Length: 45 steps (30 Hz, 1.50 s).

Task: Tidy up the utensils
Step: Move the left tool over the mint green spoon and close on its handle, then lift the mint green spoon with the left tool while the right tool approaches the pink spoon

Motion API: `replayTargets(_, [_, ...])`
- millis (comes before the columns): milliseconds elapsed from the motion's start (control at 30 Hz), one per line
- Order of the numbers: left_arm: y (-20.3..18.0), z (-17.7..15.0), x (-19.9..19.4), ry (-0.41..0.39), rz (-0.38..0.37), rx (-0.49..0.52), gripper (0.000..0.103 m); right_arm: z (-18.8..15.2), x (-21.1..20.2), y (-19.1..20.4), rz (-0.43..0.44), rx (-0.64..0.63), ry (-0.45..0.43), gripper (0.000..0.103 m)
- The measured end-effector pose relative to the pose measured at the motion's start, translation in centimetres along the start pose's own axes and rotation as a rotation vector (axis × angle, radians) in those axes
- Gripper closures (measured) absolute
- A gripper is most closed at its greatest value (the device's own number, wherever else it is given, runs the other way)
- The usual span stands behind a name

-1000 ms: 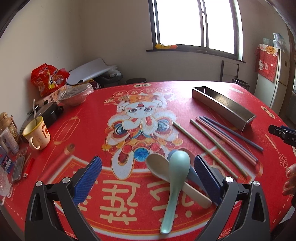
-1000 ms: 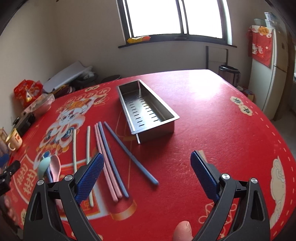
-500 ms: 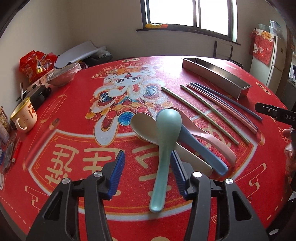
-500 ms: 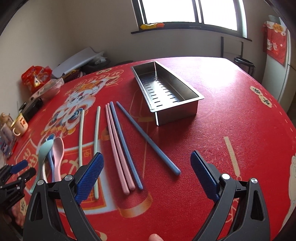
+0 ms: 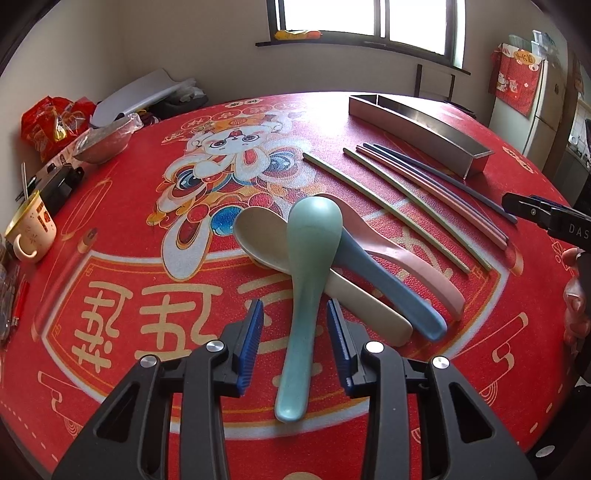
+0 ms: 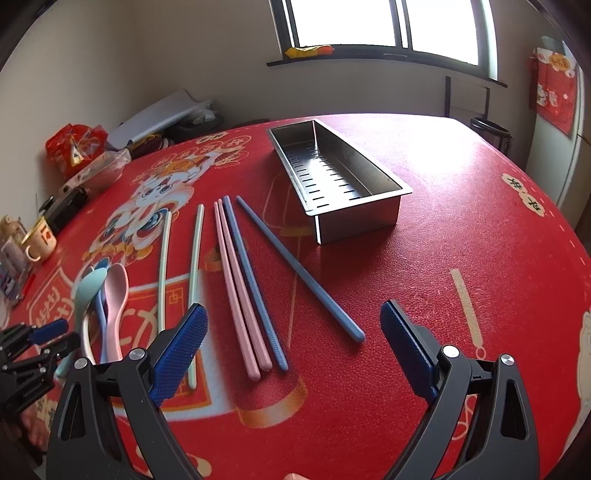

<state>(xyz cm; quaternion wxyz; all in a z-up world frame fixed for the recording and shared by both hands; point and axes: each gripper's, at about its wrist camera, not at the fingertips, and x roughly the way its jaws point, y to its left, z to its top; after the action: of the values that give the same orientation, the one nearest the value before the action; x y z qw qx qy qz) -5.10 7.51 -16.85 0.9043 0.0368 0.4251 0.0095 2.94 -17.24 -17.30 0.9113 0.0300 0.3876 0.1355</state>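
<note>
Fingers [image 5: 255,332] of our left gripper [image 5: 295,341], just closing, flank the green spoon [image 5: 308,280] handle without contact; our right gripper [image 6: 293,347] gapes over bare table [image 6: 480,258] beside the chopsticks [image 6: 240,280]. "DAS" marks its body.

Both wrist views angled down, close over red tablecloth [image 5: 122,280]; shared: spoons [image 5: 314,236], chopsticks [image 6: 236,280].

A bright window [image 5: 365,18] fills the top centre of the frame, set in cream walls [image 5: 184,44]; a white fridge [image 5: 539,107] stands at the right edge.
</note>
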Motion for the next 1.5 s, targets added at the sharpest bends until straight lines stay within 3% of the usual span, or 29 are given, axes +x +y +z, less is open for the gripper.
replayTargets(133, [-0.5, 0.0, 0.4, 0.028, 0.026, 0.032, 0.079, -0.1, -0.1, 0.2, 0.012, -0.013, 0.001, 0.012])
replayTargets(567, [-1.8, 0.7, 1.2, 0.054, 0.098, 0.135, 0.08, -0.2, 0.2, -0.9, 0.051, 0.042, 0.026, 0.012])
replayTargets(700, [-1.8, 1.0, 1.5, 0.061, 0.082, 0.15, 0.088, -0.2, 0.4, -1.0, 0.057, 0.049, 0.034, 0.012])
replayTargets(1133, [3.2, 0.6, 1.0, 0.077, -0.102, -0.141, 0.088, -0.1, 0.8, -0.9, 0.062, 0.054, 0.049, 0.012])
replayTargets(1367, [4.3, 0.5, 1.2, 0.075, -0.067, -0.148, 0.088, -0.2, 1.0, -1.0, 0.062, 0.066, 0.056, 0.012])
replayTargets(1500, [4.1, 0.8, 0.6, 0.038, -0.089, -0.155, 0.089, -0.2, 1.0, -1.1, 0.061, 0.068, 0.057, 0.012])
